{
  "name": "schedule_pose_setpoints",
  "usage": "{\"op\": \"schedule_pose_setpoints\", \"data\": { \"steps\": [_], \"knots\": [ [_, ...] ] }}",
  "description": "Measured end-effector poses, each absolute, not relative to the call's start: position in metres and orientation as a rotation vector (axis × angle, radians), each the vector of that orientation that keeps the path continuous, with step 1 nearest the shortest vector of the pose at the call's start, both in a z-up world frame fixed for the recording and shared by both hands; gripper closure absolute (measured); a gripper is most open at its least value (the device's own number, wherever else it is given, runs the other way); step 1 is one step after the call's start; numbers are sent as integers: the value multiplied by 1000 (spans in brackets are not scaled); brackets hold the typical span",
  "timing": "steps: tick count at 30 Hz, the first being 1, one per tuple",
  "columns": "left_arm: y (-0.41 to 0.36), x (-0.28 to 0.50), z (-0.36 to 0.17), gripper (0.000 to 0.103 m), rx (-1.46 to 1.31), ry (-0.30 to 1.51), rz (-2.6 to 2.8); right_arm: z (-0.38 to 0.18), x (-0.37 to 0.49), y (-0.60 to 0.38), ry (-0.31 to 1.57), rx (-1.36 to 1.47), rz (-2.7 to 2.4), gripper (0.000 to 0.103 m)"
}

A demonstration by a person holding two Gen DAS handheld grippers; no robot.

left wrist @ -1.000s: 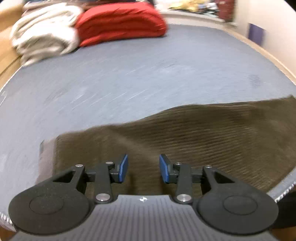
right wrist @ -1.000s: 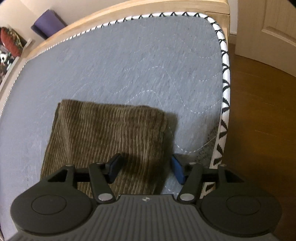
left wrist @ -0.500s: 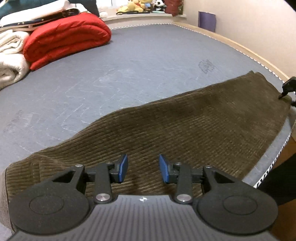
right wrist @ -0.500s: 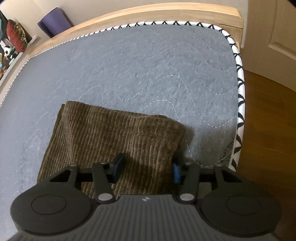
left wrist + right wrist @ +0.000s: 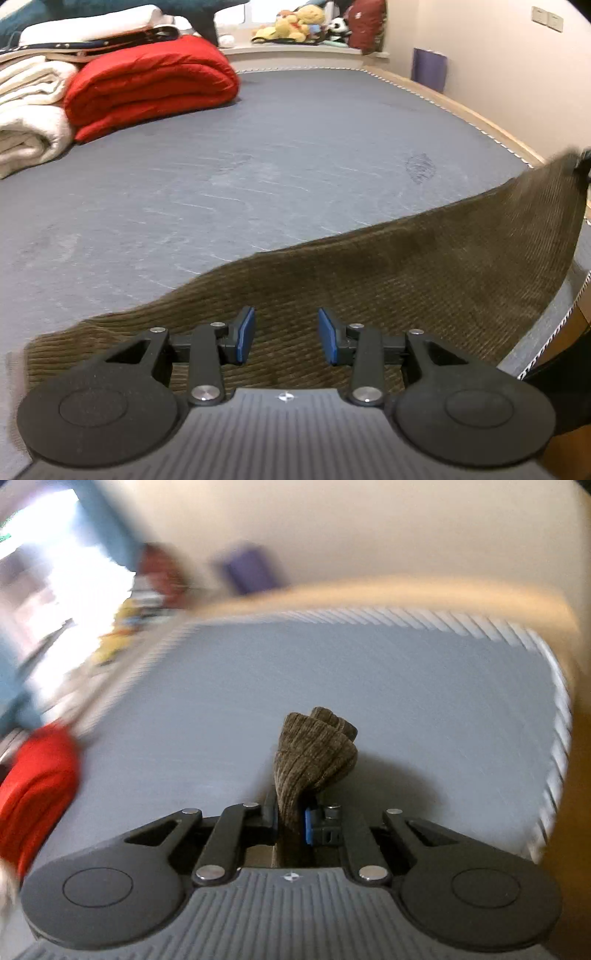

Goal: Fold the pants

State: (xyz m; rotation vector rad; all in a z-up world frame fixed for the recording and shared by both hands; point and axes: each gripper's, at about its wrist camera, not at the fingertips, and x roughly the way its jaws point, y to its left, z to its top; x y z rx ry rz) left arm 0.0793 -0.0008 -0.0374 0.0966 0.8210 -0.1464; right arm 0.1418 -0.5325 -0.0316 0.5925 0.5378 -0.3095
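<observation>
Two views from hand-held grippers over a grey mattress (image 5: pixel 258 177).

In the left wrist view, brown corduroy pants (image 5: pixel 388 295) lie across the lower half of the frame, stretching from the lower left corner up to the right edge, where the far end lifts off the mattress. The left gripper (image 5: pixel 286 336) sits at lower centre above the fabric, its blue pads spread apart with nothing between them. A folded red blanket (image 5: pixel 151 85) and a white blanket (image 5: pixel 29 122) are stacked in the upper left. Stuffed toys (image 5: pixel 295 24) sit on a ledge at top centre.

In the right wrist view, blurred by motion, the right gripper (image 5: pixel 291 821) at lower centre is closing its jaws on a bunched end of the pants (image 5: pixel 314 753), which sticks up between the pads above the mattress (image 5: pixel 406 686). The red blanket (image 5: pixel 33 786) shows at the left edge.
</observation>
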Motion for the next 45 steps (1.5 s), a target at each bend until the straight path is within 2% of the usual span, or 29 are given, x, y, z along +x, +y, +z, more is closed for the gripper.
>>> {"op": "schedule_pose_setpoints", "data": {
  "steps": [4, 7, 10, 13, 15, 16, 18, 20, 22, 23, 29, 36, 38, 39, 40, 45],
  "knots": [
    [10, 80, -11, 61, 133, 836, -135, 32, 115, -416, 415, 256, -15, 91],
    [28, 79, -6, 61, 80, 838, -130, 40, 80, -313, 373, 20, 234, 91],
    [46, 80, -25, 61, -43, 855, -114, 8, 49, -221, 426, -204, 487, 87],
    [60, 92, -55, 61, -185, 1027, -62, -58, 33, -151, 675, -437, 717, 84],
    [65, 94, -57, 60, -210, 1035, -52, -89, 20, -128, 809, -561, 844, 84],
    [65, 95, -56, 57, -199, 1027, -50, -96, 15, -124, 827, -592, 858, 78],
    [69, 95, -57, 53, -210, 1033, -56, -91, 6, -129, 785, -588, 877, 71],
    [71, 96, -63, 53, -248, 1058, -68, -77, 3, -144, 761, -501, 919, 70],
    [72, 98, -64, 53, -262, 1068, -79, -65, 4, -164, 738, -409, 911, 58],
    [70, 99, -64, 53, -261, 1069, -86, -59, 7, -172, 730, -369, 899, 57],
    [57, 107, -69, 53, -228, 1083, -101, -56, 25, -180, 758, -240, 895, 55],
    [49, 112, -71, 53, -215, 1086, -95, -82, 22, -134, 792, -478, 924, 55],
    [49, 113, -72, 53, -215, 1084, -92, -90, 23, -128, 793, -515, 927, 56],
    [50, 113, -72, 53, -216, 1084, -92, -91, 23, -128, 786, -518, 936, 70],
    [50, 112, -72, 53, -215, 1085, -89, -88, 22, -131, 776, -501, 956, 95],
    [59, 109, -71, 53, -228, 1079, -75, -52, 3, -163, 643, -430, 1004, 95]
  ]
}}
